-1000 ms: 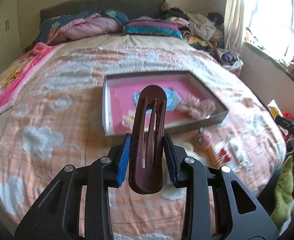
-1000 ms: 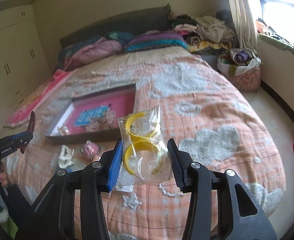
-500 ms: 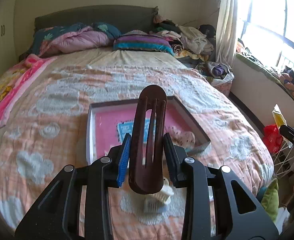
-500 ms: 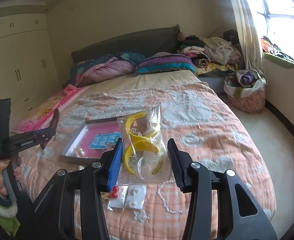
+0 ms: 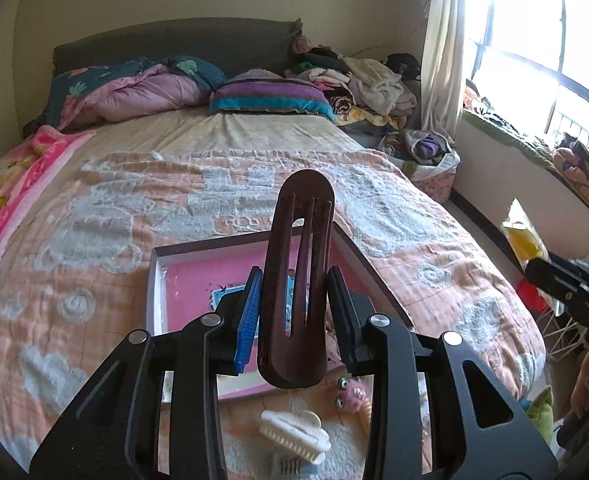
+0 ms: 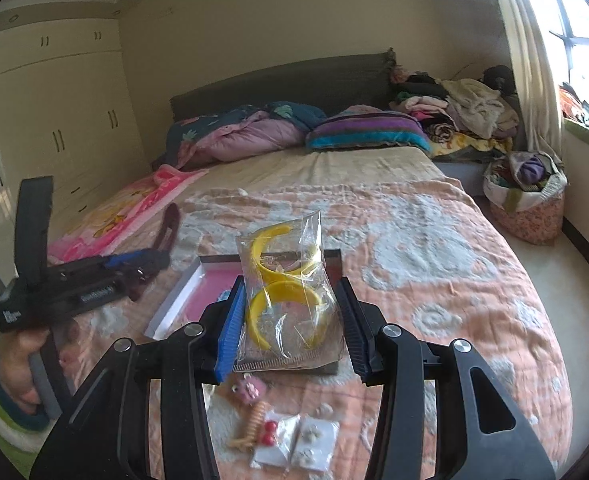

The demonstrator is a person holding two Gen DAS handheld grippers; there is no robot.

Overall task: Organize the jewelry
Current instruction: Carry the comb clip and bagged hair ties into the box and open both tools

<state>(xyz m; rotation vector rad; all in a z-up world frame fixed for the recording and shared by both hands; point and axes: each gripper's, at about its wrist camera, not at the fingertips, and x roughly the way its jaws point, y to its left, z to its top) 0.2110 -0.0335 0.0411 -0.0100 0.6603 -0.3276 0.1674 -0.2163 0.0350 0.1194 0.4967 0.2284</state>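
My left gripper [image 5: 294, 312] is shut on a dark brown hair clip [image 5: 298, 280], held upright above the bed; it also shows in the right wrist view [image 6: 150, 260]. My right gripper [image 6: 290, 320] is shut on a clear bag of yellow bangles [image 6: 284, 296]. The pink-lined tray [image 5: 156, 280] lies on the bed below both; it also shows in the right wrist view [image 6: 174, 300]. A white claw clip [image 5: 294, 436], a pink ornament [image 6: 250, 390], a red-bead card [image 6: 272, 438] and an earring card [image 6: 312, 440] lie in front of the tray.
The bed has an orange patterned blanket [image 5: 94, 240]. Pillows and quilts [image 5: 134, 88] lie at the headboard. Clothes are piled at the back right [image 5: 374, 80]. A fabric basket [image 6: 526, 200] stands on the floor by the window. Wardrobes [image 6: 54, 120] line the left wall.
Both grippers have risen and pulled back from the bed, still holding their items. The tray and the loose items look smaller and lower in both views.
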